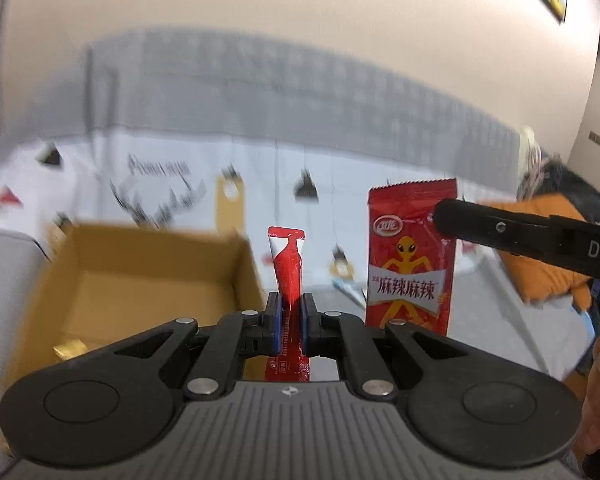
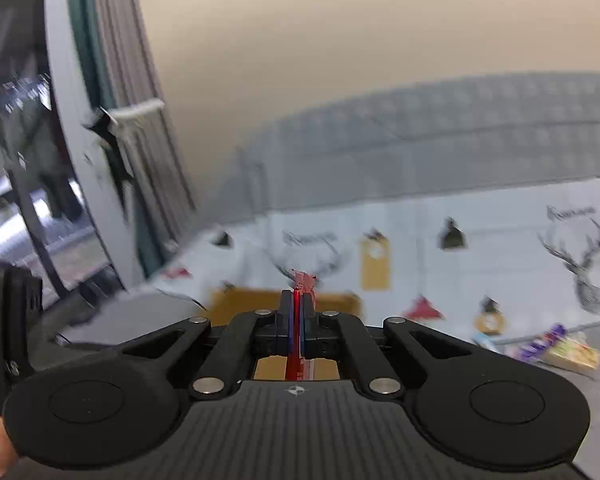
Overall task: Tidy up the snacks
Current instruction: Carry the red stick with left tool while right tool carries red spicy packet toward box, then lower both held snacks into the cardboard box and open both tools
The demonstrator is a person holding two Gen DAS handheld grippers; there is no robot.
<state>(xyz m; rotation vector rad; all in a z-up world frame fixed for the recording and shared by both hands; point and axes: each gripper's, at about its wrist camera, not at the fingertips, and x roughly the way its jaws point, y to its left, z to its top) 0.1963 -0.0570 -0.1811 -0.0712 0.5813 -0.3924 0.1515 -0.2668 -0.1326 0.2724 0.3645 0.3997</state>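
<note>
Red snack packet (image 1: pixel 412 256) reads "麻辣麻辣"; right gripper (image 1: pixel 440 216) pinches it.

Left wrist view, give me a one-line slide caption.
Left gripper pinches a red snack stick above the cardboard box; right gripper holds a red snack packet.

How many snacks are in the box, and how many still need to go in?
Done: the cardboard box holds at least one gold-wrapped snack. In hand: the left gripper pinches a narrow red packet, and the right gripper pinches a wide red packet. Left: both packets, plus loose snacks beside the bedsheet.
</note>
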